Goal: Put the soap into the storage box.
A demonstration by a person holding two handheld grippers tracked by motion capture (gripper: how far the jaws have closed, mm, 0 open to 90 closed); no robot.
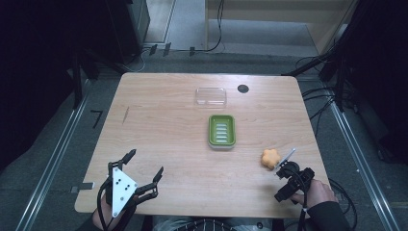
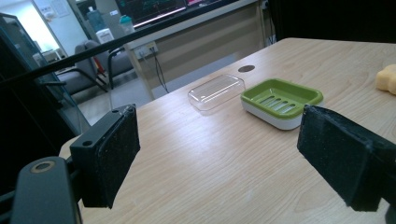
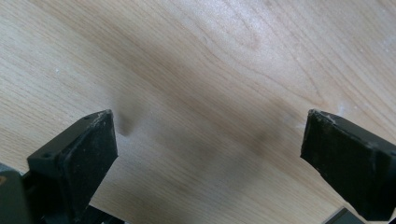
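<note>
- Holding the left hand-held gripper (image 1: 144, 163) over the near left part of the table (image 1: 163, 96), you have its jaws spread wide with nothing between them.
- Your left hand-held gripper sits well apart from the green soap dish (image 1: 222, 131), on the near left side of it; in the left gripper view the soap dish (image 2: 281, 100) lies beyond the two black pads (image 2: 112, 149).
- Your right hand-held gripper (image 1: 284, 166) is released: in the right gripper view its pads (image 3: 88, 149) stand far apart over bare table (image 3: 210, 70).
- The orange flower-shaped sponge (image 1: 270, 158) lies on the table near and to the right of the soap dish, just beside your right hand-held gripper; whether a jaw tip touches it cannot be told.
- A clear lid (image 1: 210, 96) lies flat on the table just beyond the soap dish, apart from it.
- A dark round grommet (image 1: 243, 88) sits beyond the soap dish, to the right of the lid.
</note>
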